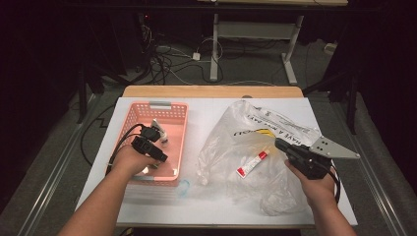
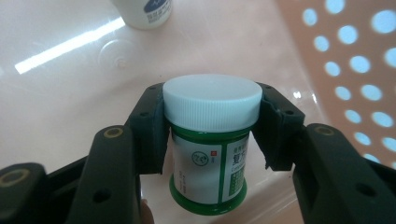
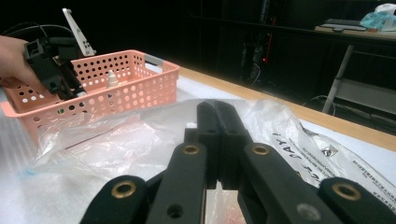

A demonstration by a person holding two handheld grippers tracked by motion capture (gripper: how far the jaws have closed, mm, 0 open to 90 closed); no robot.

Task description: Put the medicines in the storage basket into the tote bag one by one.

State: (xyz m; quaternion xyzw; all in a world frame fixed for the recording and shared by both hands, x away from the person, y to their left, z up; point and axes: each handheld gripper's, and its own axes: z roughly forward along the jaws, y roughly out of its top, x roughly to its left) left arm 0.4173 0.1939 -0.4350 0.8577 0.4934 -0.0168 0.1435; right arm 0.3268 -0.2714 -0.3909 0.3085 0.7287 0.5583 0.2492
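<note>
A green-and-white jar point(image 2: 212, 154) with a white screw cap stands upright on the floor of the pink basket point(image 1: 162, 109). My left gripper point(image 2: 212, 109) is shut on it, with the pads pressed against both sides of the cap. In the high view, the left gripper point(image 1: 150, 147) reaches down into the basket's near half. My right gripper point(image 1: 281, 144) is shut with nothing seen between its jaws, and hovers at the right edge of a clear plastic bag point(image 1: 236, 132). Inside the bag lies a red-and-white tube point(image 1: 252, 164). The right gripper point(image 3: 215, 109) points across the bag towards the basket point(image 3: 135, 88).
A small white bottle point(image 2: 144, 11) stands further back in the basket, and the small bottle point(image 3: 111, 78) rises above its wall. A small clear ring point(image 1: 183, 187) lies on the white table cover point(image 1: 147, 206) near the basket's front corner. Cables and desk legs sit on the floor beyond the table.
</note>
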